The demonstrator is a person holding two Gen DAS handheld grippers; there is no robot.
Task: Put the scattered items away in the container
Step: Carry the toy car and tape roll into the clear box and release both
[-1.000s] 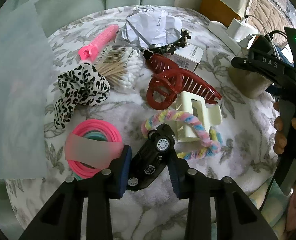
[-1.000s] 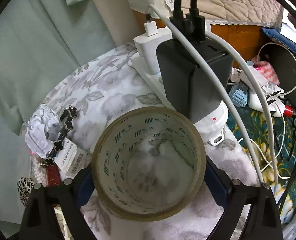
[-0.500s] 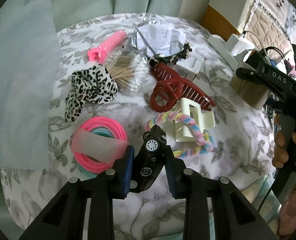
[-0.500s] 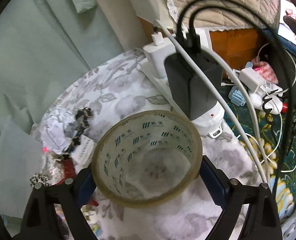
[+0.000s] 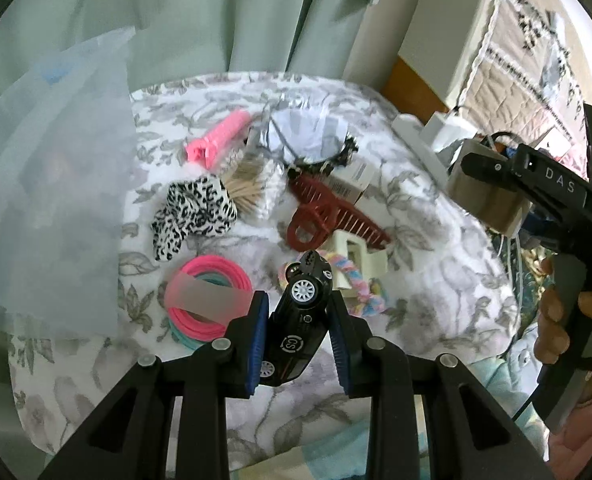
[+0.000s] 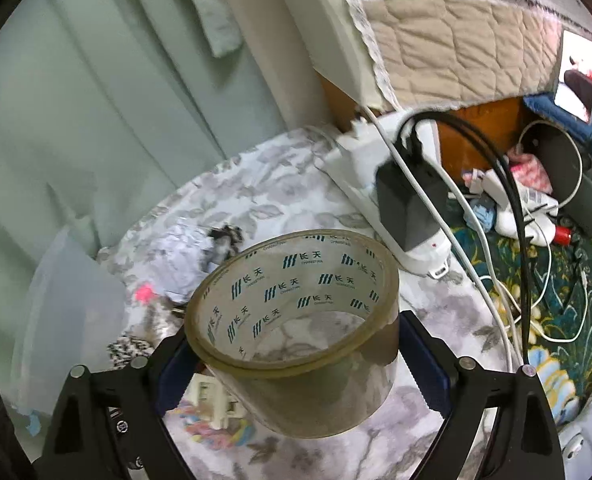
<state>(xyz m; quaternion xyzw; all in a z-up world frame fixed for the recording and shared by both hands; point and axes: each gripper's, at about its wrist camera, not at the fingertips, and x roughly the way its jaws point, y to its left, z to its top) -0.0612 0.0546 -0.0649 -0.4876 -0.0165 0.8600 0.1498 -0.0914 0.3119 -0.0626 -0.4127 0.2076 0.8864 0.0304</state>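
My left gripper is shut on a black toy car and holds it above the flowered table. My right gripper is shut on a clear tape roll, lifted off the table; it also shows in the left wrist view. A translucent blue-white container stands at the left. On the table lie pink hair ties, a leopard scrunchie, cotton swabs, a pink clip, a red claw clip, a cream claw clip and a pastel scrunchie.
Crumpled paper and a small box lie at the back. A white power strip with a black adapter and cables sits at the table's right edge. Green curtains hang behind. Cluttered floor lies to the right.
Both grippers have risen and pulled back from the table. The toy car and the tape roll have gone up with them. The container has come more into view at left.
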